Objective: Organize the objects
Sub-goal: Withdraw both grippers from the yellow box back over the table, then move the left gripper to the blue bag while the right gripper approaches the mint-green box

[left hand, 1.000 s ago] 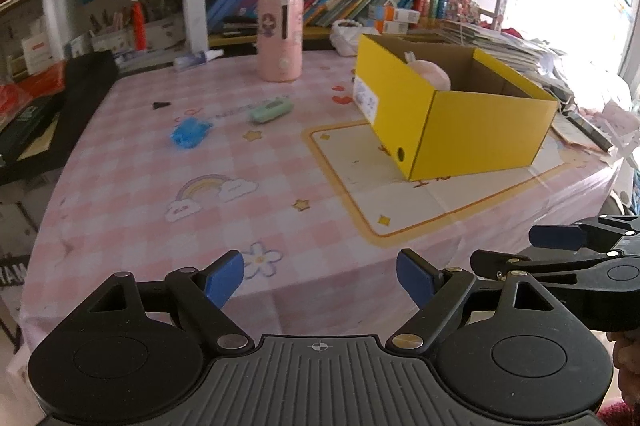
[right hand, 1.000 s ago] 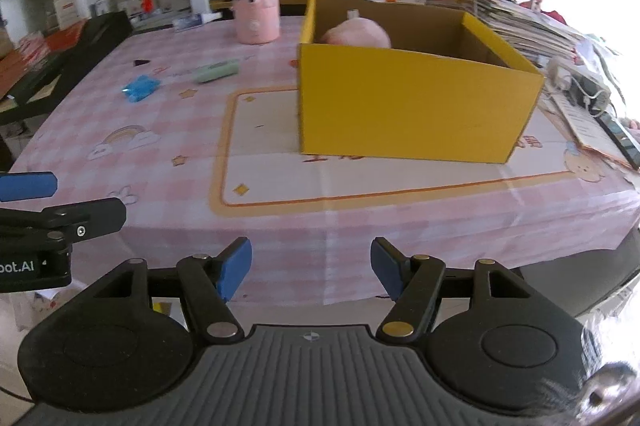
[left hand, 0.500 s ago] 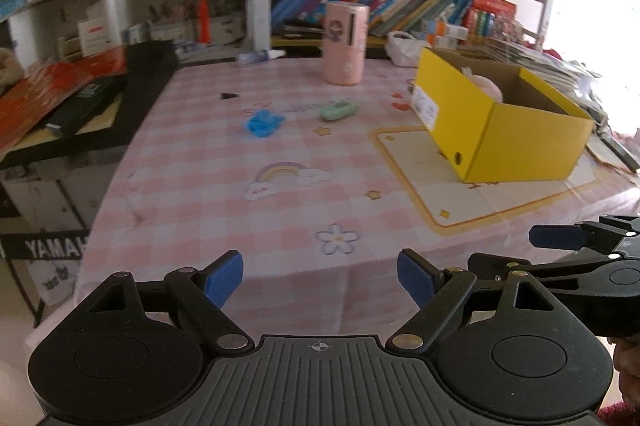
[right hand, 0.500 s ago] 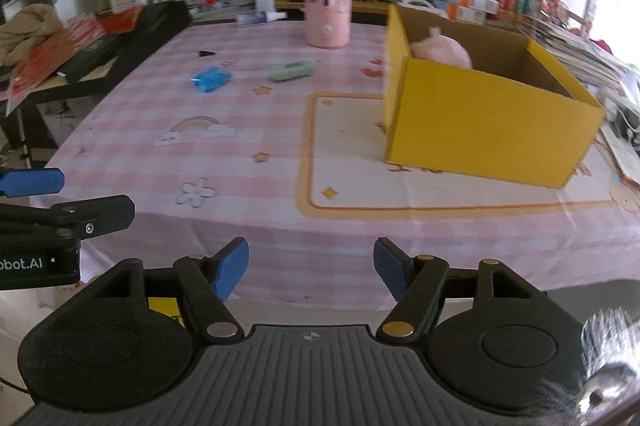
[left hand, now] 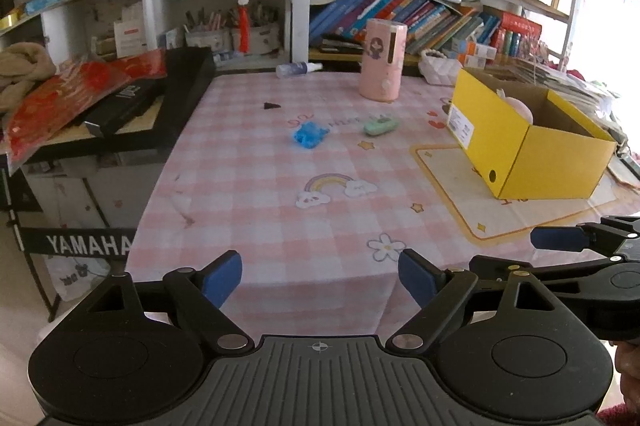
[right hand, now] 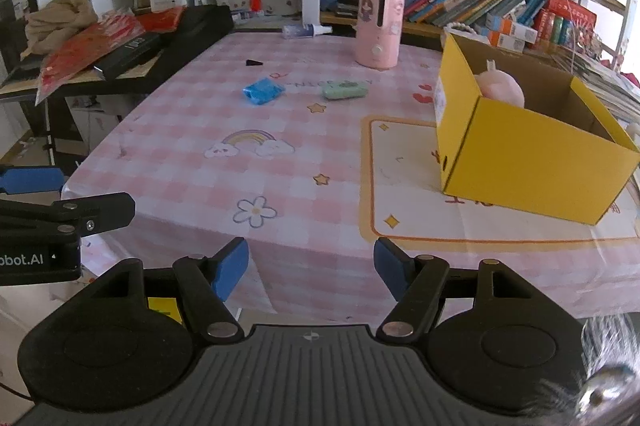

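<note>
A yellow box (left hand: 556, 162) (right hand: 532, 162) stands open on the right of the pink checked table (left hand: 260, 210), with a pink round toy (right hand: 500, 88) inside. A small blue object (left hand: 310, 135) (right hand: 262, 90) and a pale green one (left hand: 380, 125) (right hand: 345, 90) lie at mid-table, in front of a tall pink canister (left hand: 382, 64) (right hand: 380, 24). My left gripper (left hand: 320, 276) is open and bare at the table's near edge. My right gripper (right hand: 311, 268) is open beside it, nothing between its blue pads.
A clear bottle (left hand: 298, 68) lies at the table's far edge and a small black triangle (left hand: 271, 104) near it. A black keyboard stand with red packets (left hand: 80, 102) borders the left. Bookshelves (left hand: 420, 10) run behind. Papers are piled right of the box.
Both views have swung left and drawn back from the table: the yellow box slid from centre to the right, and the keyboard stand and shelves came into view. Both grippers stay open and bare.
</note>
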`<state>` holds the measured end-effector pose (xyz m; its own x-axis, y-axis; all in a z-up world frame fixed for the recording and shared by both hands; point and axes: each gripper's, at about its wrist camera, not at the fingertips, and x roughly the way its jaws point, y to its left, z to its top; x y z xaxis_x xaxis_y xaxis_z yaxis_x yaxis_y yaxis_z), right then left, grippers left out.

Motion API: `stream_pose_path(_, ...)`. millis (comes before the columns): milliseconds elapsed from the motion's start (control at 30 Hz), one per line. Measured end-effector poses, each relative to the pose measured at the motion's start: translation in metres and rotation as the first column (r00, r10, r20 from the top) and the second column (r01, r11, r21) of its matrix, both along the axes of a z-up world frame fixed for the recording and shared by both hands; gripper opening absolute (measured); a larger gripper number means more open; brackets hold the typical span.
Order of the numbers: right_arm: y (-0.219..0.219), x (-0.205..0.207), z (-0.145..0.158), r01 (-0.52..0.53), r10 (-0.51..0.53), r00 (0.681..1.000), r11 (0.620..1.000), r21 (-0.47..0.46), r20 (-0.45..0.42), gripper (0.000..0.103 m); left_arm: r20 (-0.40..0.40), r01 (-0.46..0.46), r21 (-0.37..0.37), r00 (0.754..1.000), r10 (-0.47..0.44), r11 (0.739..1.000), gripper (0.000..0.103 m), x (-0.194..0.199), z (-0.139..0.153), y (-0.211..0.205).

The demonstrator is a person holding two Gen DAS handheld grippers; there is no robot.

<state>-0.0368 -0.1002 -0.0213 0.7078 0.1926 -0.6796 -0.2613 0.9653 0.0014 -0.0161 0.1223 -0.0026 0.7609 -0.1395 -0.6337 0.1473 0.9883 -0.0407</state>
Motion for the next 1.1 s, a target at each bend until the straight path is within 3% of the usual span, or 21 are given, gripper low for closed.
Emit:
stream_pose_path(500,0.01,0.027,-0.001,-0.024,0.024,1.0,1.0,-0.009,-0.004,0.068,-0.005,-0.023,-0.006,1.0,0.023,1.0,0.091,0.027,-0.003,0.006)
stream_pose_path(1100,0.013,0.124,-0.003,-0.065,0.065,0.998,0.998,-0.024,-0.015,0.068,-0.022,-0.069,-0.017,0.997,0.068,0.998,0.091,0.112,-0.009,-0.001)
